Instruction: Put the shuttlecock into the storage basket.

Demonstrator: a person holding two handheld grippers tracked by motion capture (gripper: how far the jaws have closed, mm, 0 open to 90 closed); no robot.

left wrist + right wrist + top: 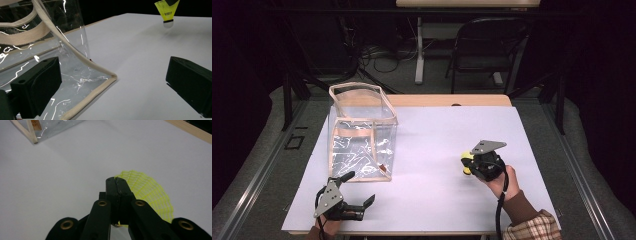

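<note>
From the high view we see a white-covered table point(427, 145) with a clear plastic bag edged in beige webbing point(360, 132) standing upright on its left half, mouth open upward. Our left gripper point(360, 190) rests near the front left corner of the table, just in front of the bag, its jaws spread with nothing between them. Our right gripper point(468, 164) sits on the right half of the table, well apart from the bag, and a yellow mesh-skirted shuttlecock point(466, 161) shows at its tip. A hand point(502, 182) in a plaid sleeve holds that gripper from the bottom right.

In the left gripper view we see the two black jaws standing wide apart at either side. The bag's point(50, 50) lower corner with its beige trim lies between them on the table; whether the left jaw touches the plastic we cannot tell. Farther off, at the top right, the shuttlecock point(167, 10) hangs clear of the table top with its cork end down, a faint shadow beneath it.

In the right gripper view we see the jaws pressed together, pinching the rim of the shuttlecock's point(150, 192) yellow skirt, which fans out to the right of the jaws above the white surface. A corner of the bag point(35, 128) shows at the top left, well apart.
</note>
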